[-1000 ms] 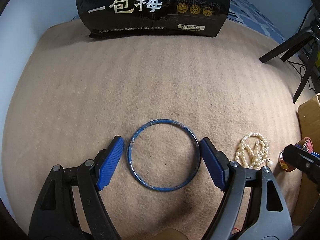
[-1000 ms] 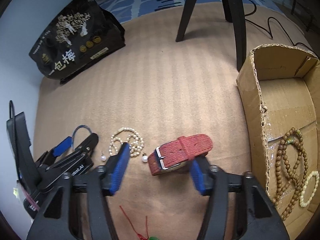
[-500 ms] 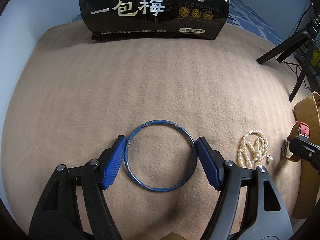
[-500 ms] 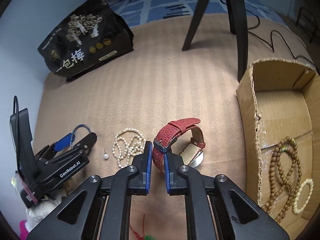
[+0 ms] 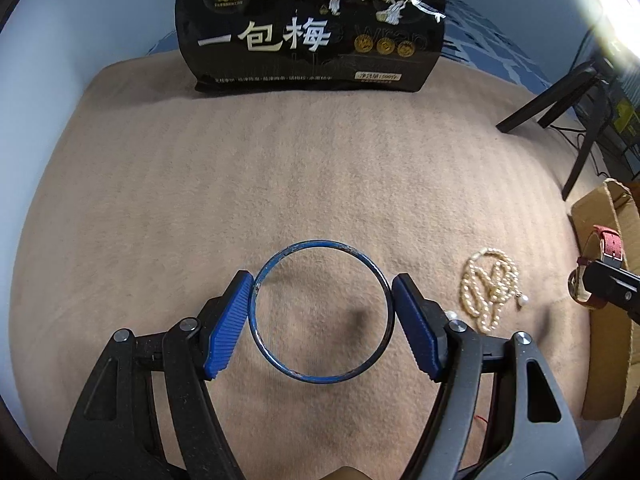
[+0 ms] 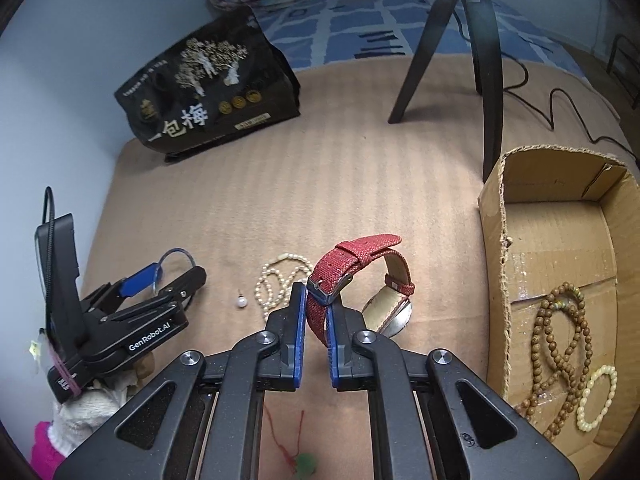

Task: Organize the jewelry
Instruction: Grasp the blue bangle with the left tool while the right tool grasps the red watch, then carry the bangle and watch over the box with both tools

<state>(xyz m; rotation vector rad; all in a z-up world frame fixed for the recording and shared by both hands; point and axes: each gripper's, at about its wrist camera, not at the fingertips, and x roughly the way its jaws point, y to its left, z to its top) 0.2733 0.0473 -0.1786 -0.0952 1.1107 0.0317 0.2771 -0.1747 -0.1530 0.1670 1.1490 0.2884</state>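
A blue bangle [image 5: 320,380] sits between the blue pads of my left gripper [image 5: 320,304], which touch its two sides; it looks raised off the tan blanket. My right gripper [image 6: 316,312] is shut on the strap of a red watch [image 6: 360,252] and holds it above the blanket; the watch also shows in the left wrist view [image 5: 610,246]. A pearl necklace [image 5: 490,292] lies on the blanket between the two grippers and also shows in the right wrist view [image 6: 276,280]. A cardboard box [image 6: 496,240] at the right holds wooden beads [image 6: 560,344] and a pale bracelet [image 6: 598,398].
A black snack bag [image 5: 312,28] stands at the blanket's far edge. Tripod legs [image 6: 488,80] and a cable stand behind the box. A loose pearl earring [image 6: 241,301] lies by the necklace. A red cord with a green bead [image 6: 304,460] lies under my right gripper.
My right gripper closed on the red watch strap and lifted the watch off the blanket. My left gripper closed in on the blue bangle's sides and the bangle rose slightly.
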